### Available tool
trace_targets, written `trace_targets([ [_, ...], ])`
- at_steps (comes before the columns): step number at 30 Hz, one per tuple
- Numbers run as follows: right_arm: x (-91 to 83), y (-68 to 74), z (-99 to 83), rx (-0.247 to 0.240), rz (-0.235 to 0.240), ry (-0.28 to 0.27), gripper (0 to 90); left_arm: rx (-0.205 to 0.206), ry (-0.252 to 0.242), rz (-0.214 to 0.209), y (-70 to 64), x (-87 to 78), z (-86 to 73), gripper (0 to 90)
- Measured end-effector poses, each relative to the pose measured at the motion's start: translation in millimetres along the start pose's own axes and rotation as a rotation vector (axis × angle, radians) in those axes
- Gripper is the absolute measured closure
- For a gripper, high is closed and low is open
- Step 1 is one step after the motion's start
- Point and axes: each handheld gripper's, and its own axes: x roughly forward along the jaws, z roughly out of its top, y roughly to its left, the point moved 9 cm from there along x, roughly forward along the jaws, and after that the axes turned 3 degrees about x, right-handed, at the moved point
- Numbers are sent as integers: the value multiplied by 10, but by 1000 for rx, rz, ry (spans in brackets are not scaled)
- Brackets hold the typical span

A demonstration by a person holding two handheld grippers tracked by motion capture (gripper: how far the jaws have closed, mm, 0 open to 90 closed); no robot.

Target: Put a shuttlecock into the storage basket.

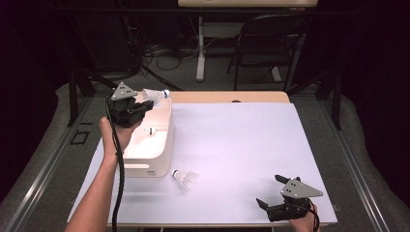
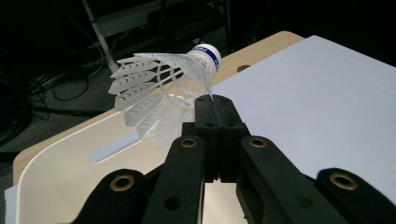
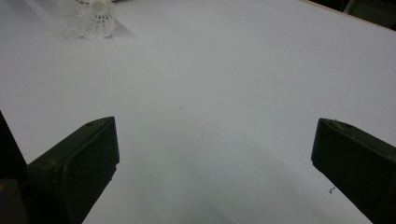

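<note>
The left claw point(image 1: 137, 107) grips a white shuttlecock point(image 1: 153, 94) by its skirt, holding it raised above the far end of a cream bin point(image 1: 162, 145) at the left of the surface point(image 1: 241, 145). A second shuttlecock point(image 1: 185, 179) lies just beside the bin. The right claw point(image 1: 271, 193) rests near the front edge, jaws wide apart.

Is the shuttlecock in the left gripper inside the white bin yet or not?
Not in yet. The left gripper, jaws shut on its skirt, holds the shuttlecock above the white bin at its rim.
</note>
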Motion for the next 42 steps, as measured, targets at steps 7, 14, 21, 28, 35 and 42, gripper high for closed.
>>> trace_targets([
  [7, -2, -3, 0, 0, -1, 2, 3, -12, 15, 19, 88, -47, -92, 900],
  [14, -2, -6, -1, -1, -3, 3, 3, -19, 30, 32, 139, -66, -184, 900],
  [21, -6, -2, 7, 0, -5, -3, 3, -36, 41, 50, 205, -88, -293, 900],
  [28, 0, -3, 2, 1, -1, 4, 3, -44, 64, 70, 270, -116, -390, 900],
  [35, -1, -3, 1, 2, -1, 4, 3, -65, 103, 85, 351, -96, -551, 900],
  [42, 10, 4, -1, 3, -1, 3, 3, -72, 145, 95, 413, -79, -644, 900],
])
